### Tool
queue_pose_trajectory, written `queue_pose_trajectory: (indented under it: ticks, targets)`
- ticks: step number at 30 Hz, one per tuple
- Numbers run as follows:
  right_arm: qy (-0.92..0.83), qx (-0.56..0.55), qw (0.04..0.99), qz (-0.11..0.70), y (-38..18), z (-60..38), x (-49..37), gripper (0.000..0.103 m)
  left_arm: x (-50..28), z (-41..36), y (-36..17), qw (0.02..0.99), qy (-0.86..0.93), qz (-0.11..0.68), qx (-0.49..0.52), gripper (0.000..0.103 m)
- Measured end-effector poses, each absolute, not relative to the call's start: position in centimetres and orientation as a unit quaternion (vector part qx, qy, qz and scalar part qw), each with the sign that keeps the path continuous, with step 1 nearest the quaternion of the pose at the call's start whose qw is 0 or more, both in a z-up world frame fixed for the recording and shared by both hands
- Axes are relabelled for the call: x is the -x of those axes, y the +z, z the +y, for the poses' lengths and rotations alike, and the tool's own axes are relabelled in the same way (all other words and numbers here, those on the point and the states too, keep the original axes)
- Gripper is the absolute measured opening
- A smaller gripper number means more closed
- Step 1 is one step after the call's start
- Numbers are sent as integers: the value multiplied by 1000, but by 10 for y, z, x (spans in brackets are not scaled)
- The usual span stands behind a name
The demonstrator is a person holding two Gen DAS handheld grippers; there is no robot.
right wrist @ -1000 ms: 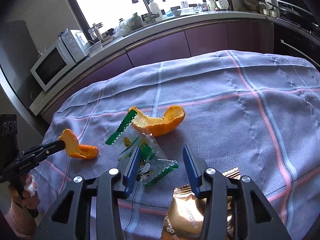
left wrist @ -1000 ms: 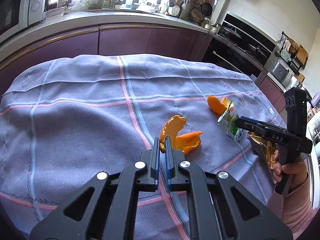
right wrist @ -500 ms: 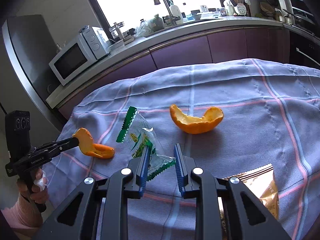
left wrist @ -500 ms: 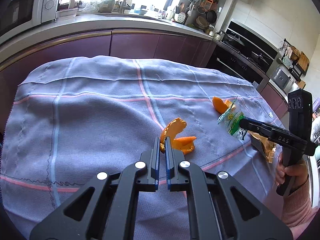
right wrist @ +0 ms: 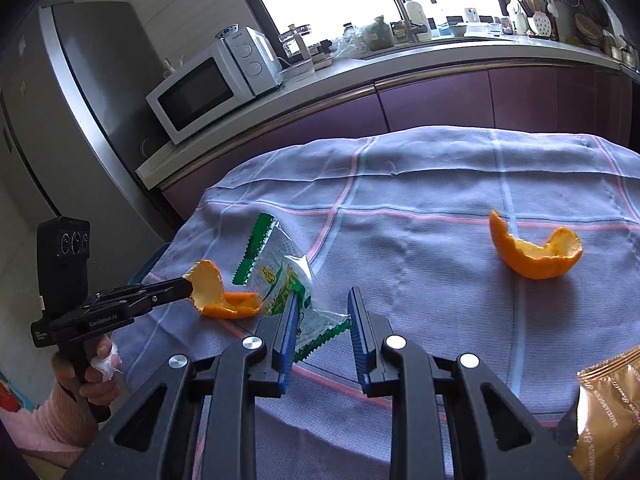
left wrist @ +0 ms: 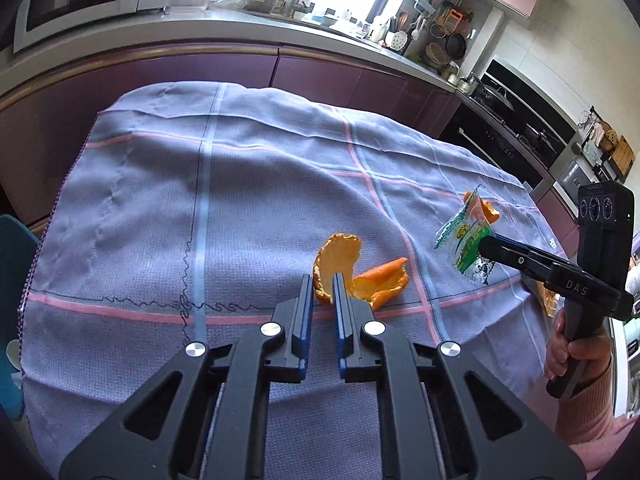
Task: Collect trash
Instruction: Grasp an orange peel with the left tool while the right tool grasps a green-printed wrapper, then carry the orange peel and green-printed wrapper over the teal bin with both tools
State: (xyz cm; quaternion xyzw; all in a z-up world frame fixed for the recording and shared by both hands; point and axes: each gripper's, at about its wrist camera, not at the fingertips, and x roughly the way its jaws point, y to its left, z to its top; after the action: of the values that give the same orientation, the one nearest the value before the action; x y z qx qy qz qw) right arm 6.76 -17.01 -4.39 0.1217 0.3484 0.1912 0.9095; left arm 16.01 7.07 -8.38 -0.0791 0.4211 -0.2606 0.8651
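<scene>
Orange peel (left wrist: 352,276) sits pinched in our left gripper (left wrist: 322,280), light and brittle; our right gripper (right wrist: 322,312), half-open, straddles the slippery wrapper (right wrist: 288,276); take its crimped edge.

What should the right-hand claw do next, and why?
Probably ease slightly left and close on the snack wrapper. The right gripper is open, and the wrapper lies on the cloth between its fingers, close to one of them. The left gripper grips an orange peel.
</scene>
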Motion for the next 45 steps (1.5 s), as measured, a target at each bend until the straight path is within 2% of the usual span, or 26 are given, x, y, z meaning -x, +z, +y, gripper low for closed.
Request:
queue_pose_trajectory:
  ticks: [3,9,11,13,15,26,45]
  targets:
    - [195,-123,906,356,-49,-162,-72,23,-168,74,-93,857,-258,437,93,18]
    - [202,-130,897,371,-60,-157,-78,23,-176,70,-101,848,-259,451,105,22]
    - [204,-130,896,373,-62,-156,-80,23,-175,68,-100,850,-254,451,99,21]
    - [206,-130,896,372,-61,-154,-81,23,-174,66,-98,855,-248,447,92,8]
    - [208,-130,896,371,-60,-152,-82,23,-171,67,-94,859,-245,441,91,6]
    - [248,-112,895,354,-40,-118,-86,23,-136,105,-50,891,-227,384,81,5]
    - [357,-47,869,340,-6,9,-115,23,-81,248,11,939,-98,310,114,5]
